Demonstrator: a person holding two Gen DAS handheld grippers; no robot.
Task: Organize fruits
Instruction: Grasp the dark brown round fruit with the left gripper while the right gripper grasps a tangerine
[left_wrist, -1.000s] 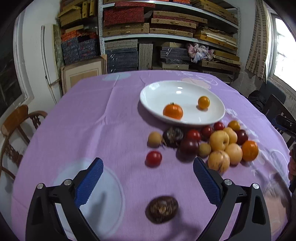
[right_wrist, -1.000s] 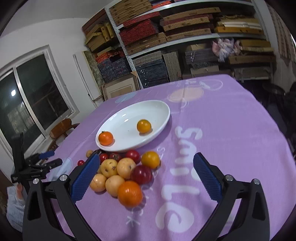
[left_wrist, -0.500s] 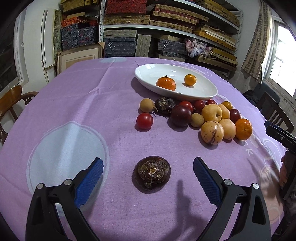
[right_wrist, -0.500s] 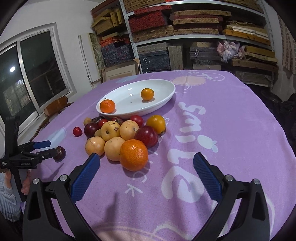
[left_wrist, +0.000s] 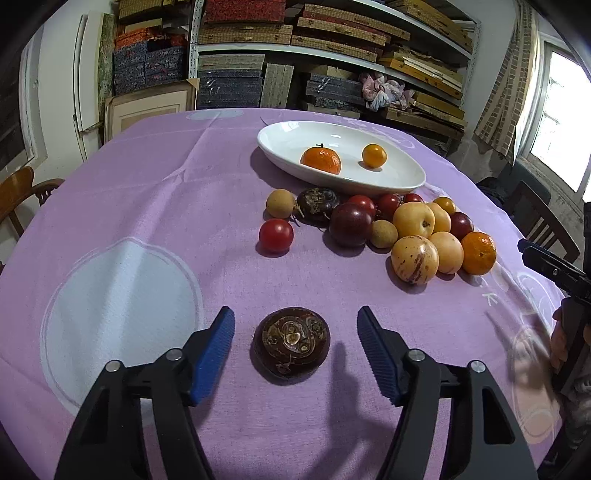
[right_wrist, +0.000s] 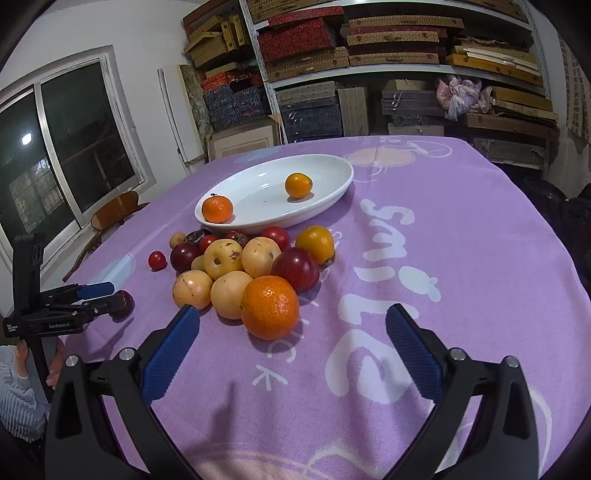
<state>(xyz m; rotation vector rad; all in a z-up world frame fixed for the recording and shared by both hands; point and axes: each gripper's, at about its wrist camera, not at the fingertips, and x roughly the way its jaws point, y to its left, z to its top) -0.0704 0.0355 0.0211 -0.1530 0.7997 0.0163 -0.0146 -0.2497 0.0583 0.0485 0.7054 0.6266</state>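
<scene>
We tilted our left gripper down over the purple tablecloth, jaws just closing around the dark brown round fruit, pads not yet touching. Our right gripper hung spread, empty, before the large orange.

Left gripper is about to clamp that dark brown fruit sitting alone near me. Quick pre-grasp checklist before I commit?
1. Dark brown fruit centred between the left gripper pads: ok.
2. Pads touching it: not ok; the jaws have just been closing, but gaps remain on both sides.
3. Neighbouring fruit clear of the grasp: ok; the red tomato lies well beyond.
4. Room on the white plate: ok; only two orange fruits on it.
5. Right gripper out of the way: ok; open, holding nothing, by the big orange.
</scene>
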